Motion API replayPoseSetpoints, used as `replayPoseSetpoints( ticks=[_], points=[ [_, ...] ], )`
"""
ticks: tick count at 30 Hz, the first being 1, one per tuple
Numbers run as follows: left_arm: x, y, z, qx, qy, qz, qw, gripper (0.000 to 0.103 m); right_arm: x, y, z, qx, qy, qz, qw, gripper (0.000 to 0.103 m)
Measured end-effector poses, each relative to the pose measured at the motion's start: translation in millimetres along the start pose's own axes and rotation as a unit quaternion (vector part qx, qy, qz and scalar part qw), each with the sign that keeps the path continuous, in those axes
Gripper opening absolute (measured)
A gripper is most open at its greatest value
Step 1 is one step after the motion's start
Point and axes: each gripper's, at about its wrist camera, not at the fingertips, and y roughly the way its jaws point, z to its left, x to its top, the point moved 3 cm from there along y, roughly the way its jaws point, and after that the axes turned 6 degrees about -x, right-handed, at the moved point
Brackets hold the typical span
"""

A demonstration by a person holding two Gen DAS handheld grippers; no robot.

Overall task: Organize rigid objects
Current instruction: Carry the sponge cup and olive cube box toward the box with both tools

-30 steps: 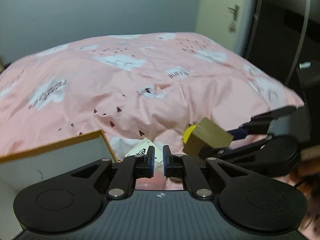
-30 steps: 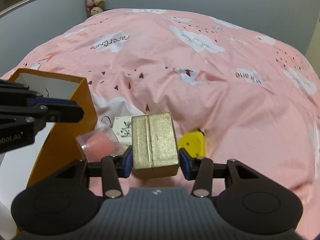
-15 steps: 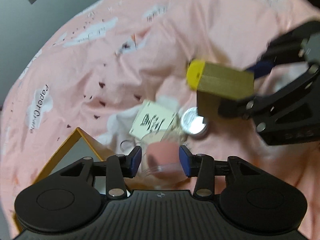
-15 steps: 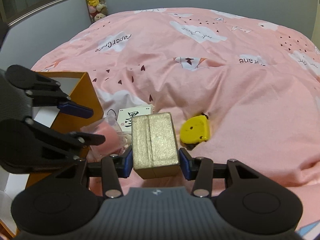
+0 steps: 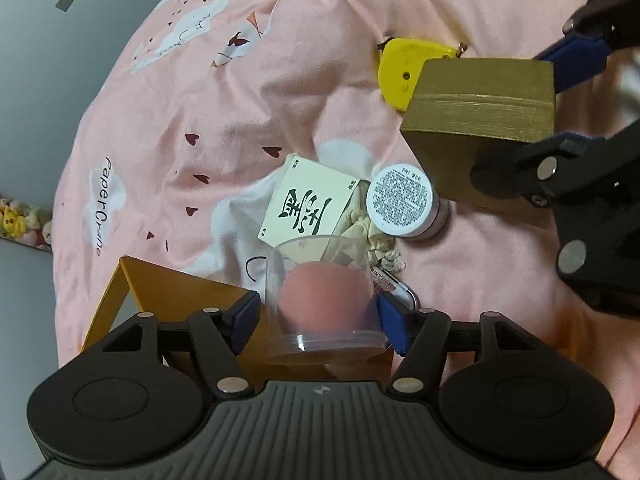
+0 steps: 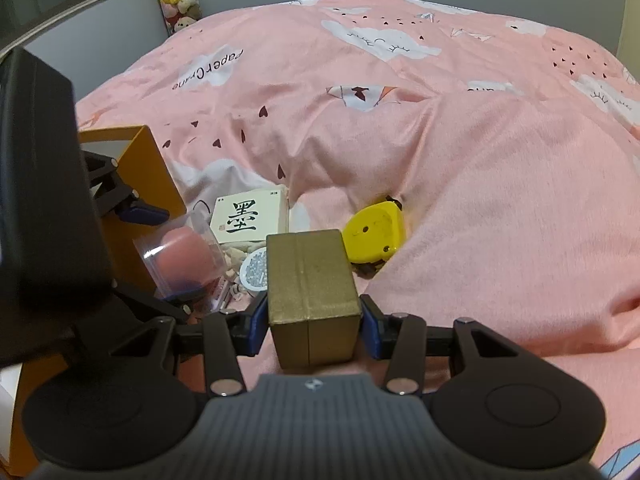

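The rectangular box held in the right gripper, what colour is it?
Metallic gold, brushed finish: the rectangular box shows best in the right wrist view.

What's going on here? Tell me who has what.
A person is sorting small things on a pink bedspread with a gripper in each hand. The right gripper is clamped on a gold box. The left gripper has just been opening its jaws around a clear cup with a pink sponge, pads not yet pressing. A yellow tape measure, a white card box and a small jar lie loose beside an orange box.
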Motion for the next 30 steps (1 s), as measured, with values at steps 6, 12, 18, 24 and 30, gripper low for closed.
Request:
replayPoseSetpoints(
  ticks=[6,12,18,24,30],
  points=[
    [-3,-12,7,-0.004,-0.035,-0.046,0.9983,0.069,0,-6,5,-0.013,-0.007,-0.001,1.000,0.046],
    [-11,-43,18,-0.037,-0.102,-0.127,0.9860,0.069,4,-20,9,-0.017,-0.006,-0.013,1.000,0.046],
    [-21,-85,37,-0.048,-0.166,-0.189,0.9668,0.069,12,-43,8,-0.019,-0.003,-0.036,0.999,0.045],
    [-44,-118,65,-0.050,-0.227,-0.235,0.9436,0.069,26,-69,20,-0.001,-0.007,-0.066,0.998,0.045],
    [-79,-139,101,-0.067,-0.295,-0.261,0.9168,0.069,43,-94,58,0.033,-0.051,-0.099,0.993,0.045]
  ],
)
